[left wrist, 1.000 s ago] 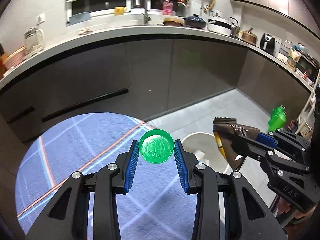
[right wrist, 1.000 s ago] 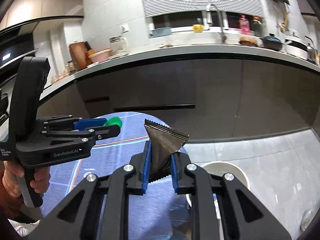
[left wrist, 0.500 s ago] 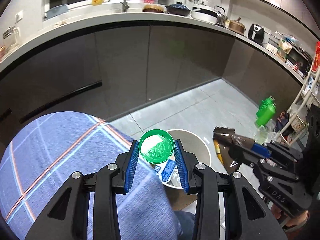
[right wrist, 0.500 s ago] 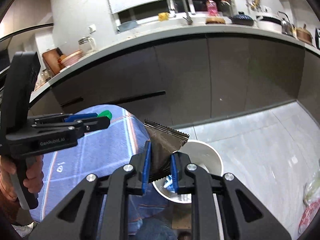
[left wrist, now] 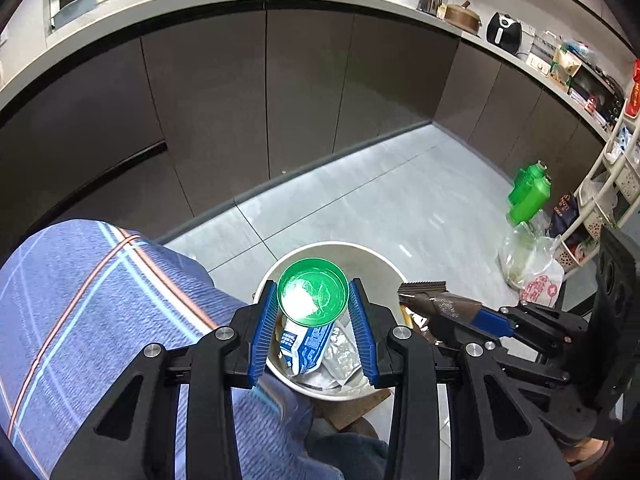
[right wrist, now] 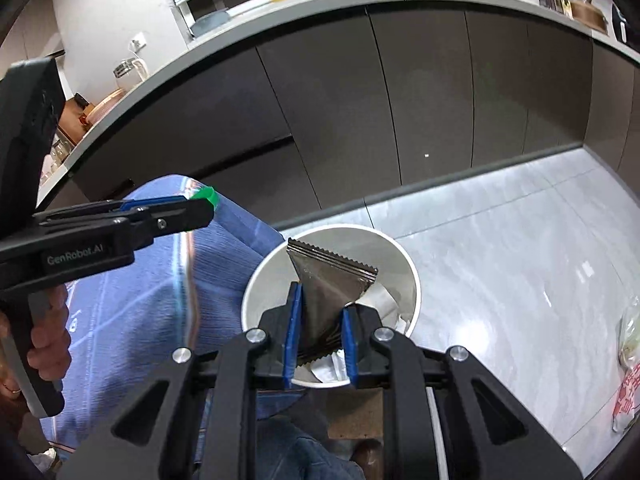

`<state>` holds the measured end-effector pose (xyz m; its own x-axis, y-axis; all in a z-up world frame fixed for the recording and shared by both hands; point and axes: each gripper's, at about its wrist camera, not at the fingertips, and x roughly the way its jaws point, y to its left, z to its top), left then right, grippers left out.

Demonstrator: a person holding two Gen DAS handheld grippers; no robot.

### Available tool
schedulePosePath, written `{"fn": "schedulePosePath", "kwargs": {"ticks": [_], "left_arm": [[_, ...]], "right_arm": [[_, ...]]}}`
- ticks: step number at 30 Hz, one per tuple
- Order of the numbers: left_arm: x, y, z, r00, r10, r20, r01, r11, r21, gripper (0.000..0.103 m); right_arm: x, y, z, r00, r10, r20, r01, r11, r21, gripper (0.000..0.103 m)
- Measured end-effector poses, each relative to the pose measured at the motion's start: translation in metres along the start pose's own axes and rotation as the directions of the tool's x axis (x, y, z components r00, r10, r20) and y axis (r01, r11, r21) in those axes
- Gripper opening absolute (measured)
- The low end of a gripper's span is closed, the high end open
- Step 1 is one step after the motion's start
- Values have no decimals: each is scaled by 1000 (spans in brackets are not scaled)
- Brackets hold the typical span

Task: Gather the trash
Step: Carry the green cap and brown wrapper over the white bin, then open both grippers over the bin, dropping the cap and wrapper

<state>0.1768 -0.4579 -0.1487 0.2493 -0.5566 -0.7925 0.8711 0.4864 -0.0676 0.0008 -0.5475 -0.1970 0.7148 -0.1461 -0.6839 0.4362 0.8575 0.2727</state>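
With both pieces of trash carried above the white bin [left wrist: 384, 258], the step in hand looks like the drop, and doing it well means releasing only once each piece sits inside the rim. Furthest left lies the blue plaid tablecloth [left wrist: 100, 300], its edge touching or overlapping the bin's left side, so anything let go too far that way would likely land on cloth. Next, the left gripper [left wrist: 314, 320] is clamped on a green plastic lid [left wrist: 313, 298], pads pressing its two edges; in its own view the lid hangs over the bin's opening, above a blue-and-white carton [left wrist: 308, 346] and crumpled wrappers already inside. A light, round lid may roll, so parting the jaws low and near the centre seems wise. To the right, the right gripper [right wrist: 319, 338] pinches a dark foil wrapper [right wrist: 330, 280], its serrated top edge fanned out above the bin [right wrist: 414, 276]. Foil can cling to a pad, so a full opening should free it.
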Motion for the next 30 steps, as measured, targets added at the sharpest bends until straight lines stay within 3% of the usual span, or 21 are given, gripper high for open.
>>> {"fn": "schedulePosePath", "kwargs": {"ticks": [12,13,15,16,17,21,25,30], "left_arm": [[45,-14,7,999,41,-22,-41,999,19,38],[47,-17,8,999,42,-24,-41,999,21,43],[47,-19,7,999,48,-5,-48,999,22,70],[45,-20,7,998,57,10,-58,998,21,75],[43,-19,7,998,61,20,-62,998,20,80],[40,-18,9,997,71,38,-71,997,7,93],[39,-19,7,995,93,43,-92,996,-18,94],[38,-16,5,997,76,20,-76,997,-33,94]], "right_arm": [[49,-13,-1,999,-13,-52,11,1000,-28,26],[51,-13,-2,999,-16,-44,14,999,-39,29],[53,-12,-2,999,-17,-30,15,998,-59,47],[53,-12,-3,1000,-16,-22,15,997,-70,63],[54,-12,-4,1000,-17,-15,15,996,-87,71],[54,-10,-8,999,-36,-3,35,991,-126,85],[51,-10,-11,999,-32,-11,30,992,-121,100],[46,-6,-13,999,-37,-20,35,993,-110,100]]}}
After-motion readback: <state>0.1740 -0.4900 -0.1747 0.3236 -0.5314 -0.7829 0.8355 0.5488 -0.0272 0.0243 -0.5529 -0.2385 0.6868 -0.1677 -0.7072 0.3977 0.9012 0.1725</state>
